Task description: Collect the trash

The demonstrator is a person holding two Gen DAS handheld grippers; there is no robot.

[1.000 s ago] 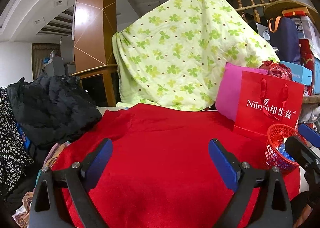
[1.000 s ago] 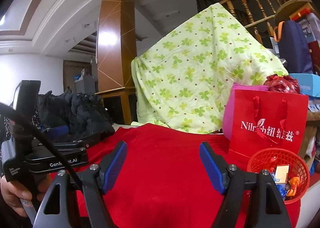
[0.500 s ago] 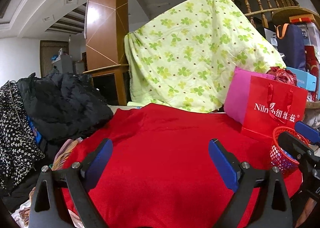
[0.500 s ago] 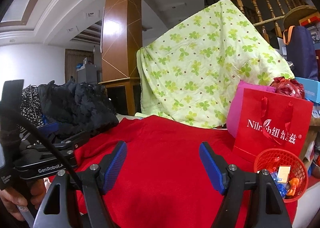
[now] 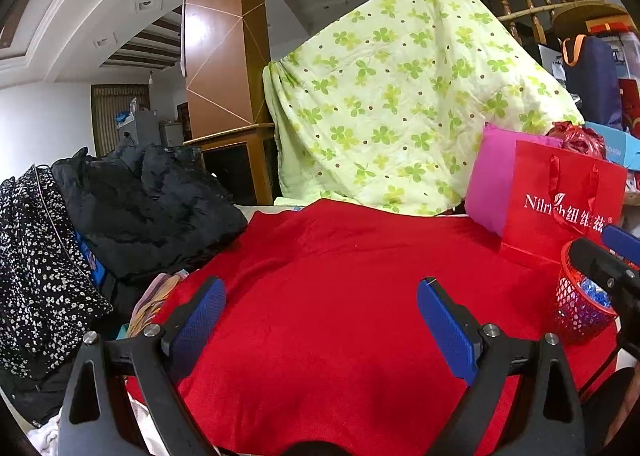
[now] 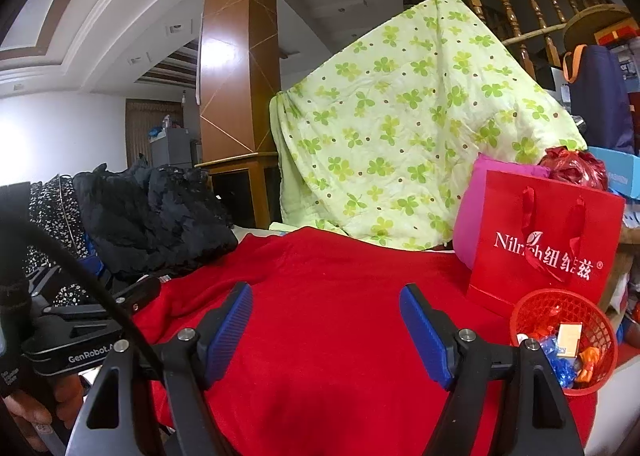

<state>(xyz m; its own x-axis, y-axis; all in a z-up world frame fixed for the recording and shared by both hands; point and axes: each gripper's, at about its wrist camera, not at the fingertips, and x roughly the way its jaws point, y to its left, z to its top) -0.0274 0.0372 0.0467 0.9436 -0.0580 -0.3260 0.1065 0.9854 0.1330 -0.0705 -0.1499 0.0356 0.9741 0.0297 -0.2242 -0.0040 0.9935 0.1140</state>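
Both the left gripper (image 5: 320, 312) and right gripper (image 6: 326, 316) hover with jaws wide apart and empty over the red cloth (image 6: 328, 336), probably because the wrappers (image 6: 568, 356) already sit in the red basket (image 6: 532, 304) by the red gift bag (image 6: 540, 248).

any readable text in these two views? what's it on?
"Nilrich" (middle letters partly behind the ribbon), then Chinese characters and an ® mark: red gift bag.
"GenRobot.A", cut off by a cable: left gripper body.
White print, too blurred to read: blue box.
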